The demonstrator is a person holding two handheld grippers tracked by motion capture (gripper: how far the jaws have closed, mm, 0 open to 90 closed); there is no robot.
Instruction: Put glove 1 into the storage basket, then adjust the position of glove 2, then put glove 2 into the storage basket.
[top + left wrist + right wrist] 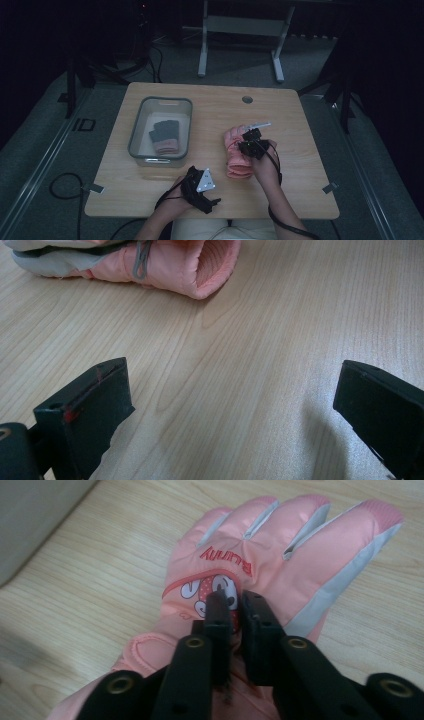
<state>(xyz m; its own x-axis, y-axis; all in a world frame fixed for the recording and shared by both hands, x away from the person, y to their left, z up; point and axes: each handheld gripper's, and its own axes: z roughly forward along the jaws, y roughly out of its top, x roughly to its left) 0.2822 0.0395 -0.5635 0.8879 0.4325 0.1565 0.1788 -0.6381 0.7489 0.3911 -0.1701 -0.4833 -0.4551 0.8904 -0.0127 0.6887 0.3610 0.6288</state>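
Nearest the person, the left gripper (201,187) sits low on the pale wooden table (295,115), jaws spread wide with bare wood between them, gripping nothing. In its own view the ribbed cuff of the pink padded glove with grey trim (165,262) lies just ahead, cut off by the top edge. A little further on, the right gripper (235,607) is down on that glove's back, jaws a narrow slit apart, tips over the cartoon patch under the red lettering. Whether fabric is pinched between them is hard to tell, as the jaws cover that spot. The glove lies flat, right of centre, fingers pointing away. Further left stands a clear plastic bin (135,135) holding a dark grey glove with a pink cuff (165,136), dim and hard to make out.
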